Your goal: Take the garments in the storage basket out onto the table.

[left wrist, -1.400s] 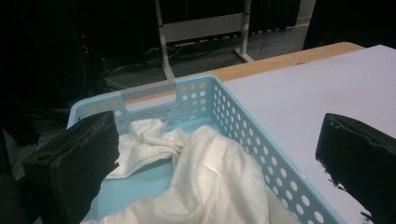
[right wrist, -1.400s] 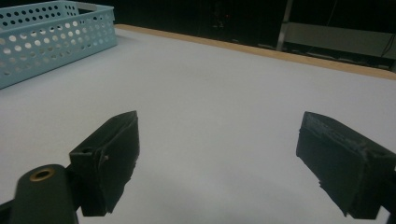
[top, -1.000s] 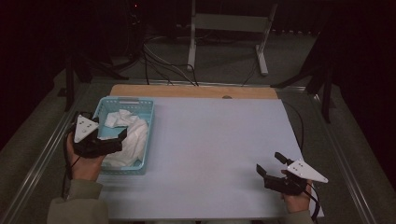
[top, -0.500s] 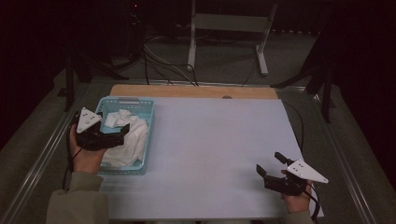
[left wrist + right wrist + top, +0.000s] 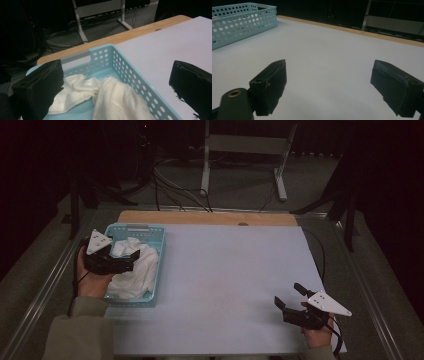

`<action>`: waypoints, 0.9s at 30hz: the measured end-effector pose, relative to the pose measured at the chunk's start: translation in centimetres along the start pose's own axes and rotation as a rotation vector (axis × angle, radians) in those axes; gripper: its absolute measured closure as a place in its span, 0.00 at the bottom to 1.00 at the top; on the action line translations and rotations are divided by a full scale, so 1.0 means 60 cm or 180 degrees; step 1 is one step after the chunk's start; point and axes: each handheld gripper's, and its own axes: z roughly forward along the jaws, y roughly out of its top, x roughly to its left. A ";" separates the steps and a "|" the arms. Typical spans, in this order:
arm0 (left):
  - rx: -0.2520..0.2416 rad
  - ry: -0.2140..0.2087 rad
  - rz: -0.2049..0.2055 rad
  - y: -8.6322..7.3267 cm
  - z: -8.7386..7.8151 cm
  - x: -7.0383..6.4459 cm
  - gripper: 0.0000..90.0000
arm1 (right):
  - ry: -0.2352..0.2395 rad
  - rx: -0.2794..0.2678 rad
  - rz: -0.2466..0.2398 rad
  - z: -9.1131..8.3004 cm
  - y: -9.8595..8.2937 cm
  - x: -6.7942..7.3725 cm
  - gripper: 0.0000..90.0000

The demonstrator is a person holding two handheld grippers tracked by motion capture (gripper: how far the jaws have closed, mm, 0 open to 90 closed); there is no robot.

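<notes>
At the left of the high view my left gripper (image 5: 131, 260) hovers over the light blue perforated basket (image 5: 152, 229), jaws spread wide above the crumpled white cloth (image 5: 137, 272) inside. My right gripper (image 5: 290, 297) sits lower right, jaws wide, holding nothing above the pale table (image 5: 230, 270).

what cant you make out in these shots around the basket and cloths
- High view: the left claw and hand cover part of the white cloths, so their number is unclear.
- Left claw view: the bottom edge cuts off the cloths and the blue basket.
- Right claw view: the frame edge cuts off the basket's left end.
</notes>
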 end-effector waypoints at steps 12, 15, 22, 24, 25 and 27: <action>0.0096 -0.0002 0.0031 -0.009 0.026 0.018 0.01 | 0.0007 0.0000 0.0003 0.000 0.000 0.000 0.15; 0.0142 0.0001 0.0054 -0.011 0.034 0.019 0.01 | 0.0009 -0.0001 0.0000 0.000 0.000 0.000 0.15; 0.0259 -0.0045 0.0038 -0.016 0.055 0.020 0.01 | 0.0013 -0.0001 -0.0002 0.000 0.000 0.000 0.15; 0.0275 -0.0078 0.0036 -0.018 0.061 0.020 0.01 | 0.0015 -0.0001 -0.0002 0.000 0.000 0.000 0.15; 0.0293 -0.0084 0.0036 -0.019 0.065 0.020 0.01 | 0.0018 0.0000 0.0000 0.000 0.000 0.000 0.15; 0.0341 -0.0108 0.0036 -0.021 0.074 0.020 0.01 | 0.0022 0.0006 -0.0001 0.000 0.000 0.000 0.15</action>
